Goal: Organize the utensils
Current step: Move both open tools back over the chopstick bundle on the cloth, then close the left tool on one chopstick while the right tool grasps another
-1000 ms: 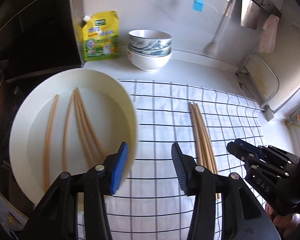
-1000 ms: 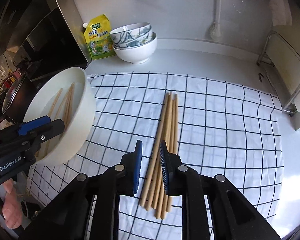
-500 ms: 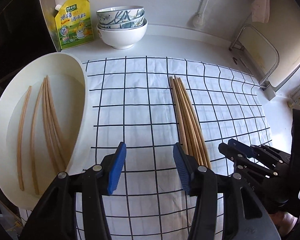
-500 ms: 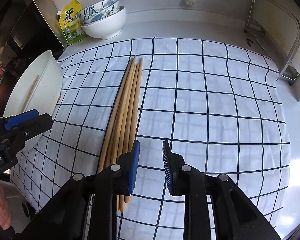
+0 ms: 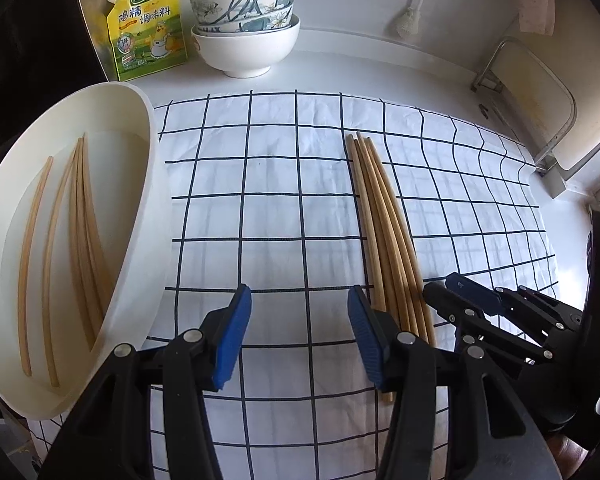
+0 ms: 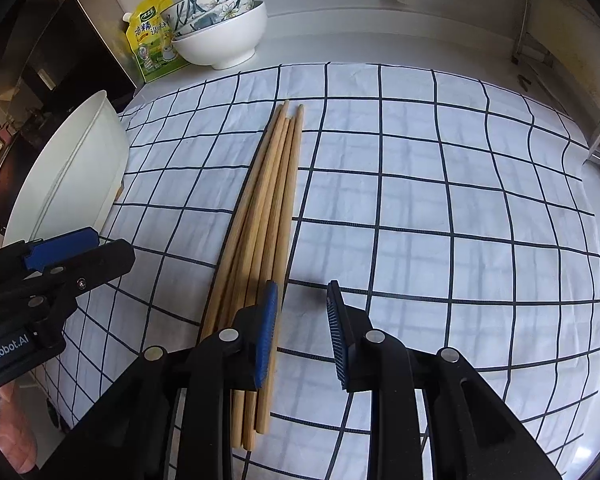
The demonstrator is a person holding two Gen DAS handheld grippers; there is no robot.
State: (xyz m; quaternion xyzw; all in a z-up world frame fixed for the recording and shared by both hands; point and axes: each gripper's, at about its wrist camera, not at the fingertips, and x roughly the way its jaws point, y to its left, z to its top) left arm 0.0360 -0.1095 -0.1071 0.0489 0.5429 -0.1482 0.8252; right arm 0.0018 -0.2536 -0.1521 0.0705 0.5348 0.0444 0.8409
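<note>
1. At the far left, a large white plastic basin [image 5: 140, 216] sat on the edge of the surface, several pale wooden chopsticks [image 5: 80, 240] lying loose inside it; these looked like the ones not yet sorted
2. The left gripper [image 5: 296, 336] hung over bare cloth between the basin and the bundle, its blue-padded jaws at a middling width, holding nothing
3. A white cloth with a dark grid [image 6: 420, 200] covered the middle of the surface, and on it lay a bundle of light-brown wooden chopsticks [image 6: 268, 208], side by side and touching, tips fanned slightly at the far end
4. The right gripper [image 6: 302, 332] hovered at the near end of that bundle; its jaws were narrowly apart and opening, with the left pad over the outermost stick and only cloth in the gap between them
5. The step in hand seemed to be gathering or squaring the laid-out bundle; the next move probably called for shifting the right jaws left so they straddled the sticks before closing, since round sticks could roll apart
6. Behind, a yellow-green seasoning pouch [image 5: 148, 28] leaned by stacked white and blue-patterned bowls [image 5: 246, 28], well clear of the work; a metal rack [image 6: 560, 60] stood at the far right. Nothing blocked the bundle, though the two grippers were near each other
</note>
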